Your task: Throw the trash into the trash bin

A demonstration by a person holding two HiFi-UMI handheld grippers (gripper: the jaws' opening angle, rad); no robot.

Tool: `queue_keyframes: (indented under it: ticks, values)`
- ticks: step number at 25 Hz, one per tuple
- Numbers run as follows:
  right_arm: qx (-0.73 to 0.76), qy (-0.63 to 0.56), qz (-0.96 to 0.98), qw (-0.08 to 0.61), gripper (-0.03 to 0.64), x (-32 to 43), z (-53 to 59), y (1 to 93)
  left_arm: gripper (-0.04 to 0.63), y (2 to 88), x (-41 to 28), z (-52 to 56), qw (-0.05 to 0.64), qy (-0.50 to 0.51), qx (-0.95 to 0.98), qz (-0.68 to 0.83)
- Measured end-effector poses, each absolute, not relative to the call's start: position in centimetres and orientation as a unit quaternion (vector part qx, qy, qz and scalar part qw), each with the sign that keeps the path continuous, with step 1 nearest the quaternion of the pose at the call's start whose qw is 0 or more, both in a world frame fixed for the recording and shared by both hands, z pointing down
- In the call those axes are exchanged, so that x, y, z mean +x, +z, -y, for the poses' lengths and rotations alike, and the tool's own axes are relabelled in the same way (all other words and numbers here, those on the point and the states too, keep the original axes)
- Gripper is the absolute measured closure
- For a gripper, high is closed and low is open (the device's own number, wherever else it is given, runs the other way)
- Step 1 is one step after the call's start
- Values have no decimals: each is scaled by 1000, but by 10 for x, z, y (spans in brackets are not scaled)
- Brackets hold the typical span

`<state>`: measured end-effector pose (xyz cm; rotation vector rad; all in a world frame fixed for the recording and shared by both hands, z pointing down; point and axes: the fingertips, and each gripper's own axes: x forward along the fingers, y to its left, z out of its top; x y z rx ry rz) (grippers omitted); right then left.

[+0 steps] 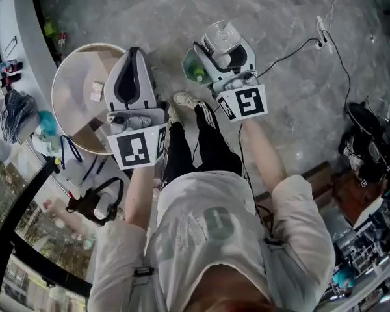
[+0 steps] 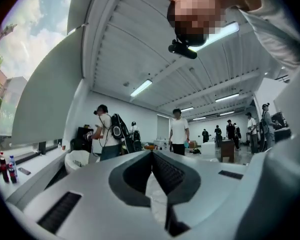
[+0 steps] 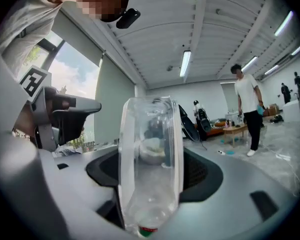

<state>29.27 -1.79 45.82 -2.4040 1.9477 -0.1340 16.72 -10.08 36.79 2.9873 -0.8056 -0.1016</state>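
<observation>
In the head view a round white trash bin (image 1: 70, 77) stands on the grey floor at the left, with a few scraps of paper inside. My left gripper (image 1: 134, 52) hangs over the bin's right rim, and in the left gripper view its jaws (image 2: 151, 154) meet at the tips with nothing held. My right gripper (image 1: 226, 47) is to the right of the bin and apart from it. It is shut on a clear, empty plastic bottle (image 1: 222, 35). In the right gripper view the bottle (image 3: 151, 159) stands upright between the jaws, cap end down, and hides the fingertips.
A green bottle (image 1: 194, 67) lies on the floor just left of the right gripper. A cable (image 1: 299, 47) runs across the floor at the right, with dark gear (image 1: 370, 148) beyond. A black bag (image 1: 94, 203) sits below the bin. Several people (image 2: 179, 131) stand in the room.
</observation>
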Motion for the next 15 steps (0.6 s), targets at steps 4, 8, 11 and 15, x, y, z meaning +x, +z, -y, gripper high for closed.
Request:
queue_keyframes:
  ticks: [4,8,11,15]
  values:
    - [-782,-99,-616,-16,302,302,2,574,583,456,180,102,46,19,966,252]
    - [-775,-144,-613,-54,302,289,-10,657,583,515,170,90,76,72,964,244]
    - [-773,-161,-609,-71,302,280,-17,694,583,539,162,81,86,96,964,234]
    - [-761,-172,-620,-85,302,262,-17,731,583,559,151,83,89,107,963,232]
